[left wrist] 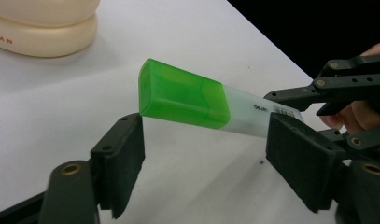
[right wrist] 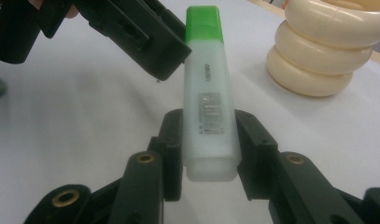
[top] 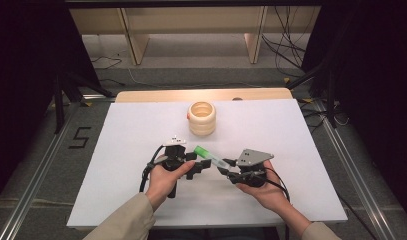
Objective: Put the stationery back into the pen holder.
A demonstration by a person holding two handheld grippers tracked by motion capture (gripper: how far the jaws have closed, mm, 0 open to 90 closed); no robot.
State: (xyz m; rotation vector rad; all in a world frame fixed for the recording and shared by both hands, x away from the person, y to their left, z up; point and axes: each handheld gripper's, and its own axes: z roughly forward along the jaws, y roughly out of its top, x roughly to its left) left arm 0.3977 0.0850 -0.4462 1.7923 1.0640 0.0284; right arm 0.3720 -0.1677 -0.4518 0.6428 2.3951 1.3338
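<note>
High view: both hands low over the white tabletop (top: pixel 141 130), left tongs (top: pixel 198 167) and right tongs (top: pixel 226 167) facing each other w/ a highlighter (top: pixel 209 156) between them, held clear of the surface, green cap toward the left tongs. Cream ribbed holder (top: pixel 201 118) stands upright farther back, well apart from the marker. Jaw detail too small to read here.

Right gripper view adds the grip: right tongs (right wrist: pixel 209 149) clamp the highlighter (right wrist: pixel 208 107) by its clear tail end, one pad on each flat side, printed label facing the camera, cap pointing away. Left tongs' jaw sits just beside the cap end, upper left. Holder (right wrist: pixel 325 46) at upper right.

Left gripper view adds the gap: left tongs (left wrist: pixel 206 158) wide apart, pads not on the marker; the highlighter (left wrist: pixel 197 100) lies across above and between the jaws, green cap nearest the left-hand jaw. Right tongs (left wrist: pixel 290 100) grip the far end at the right. Holder's base (left wrist: pixel 43 28) at top left.
</note>
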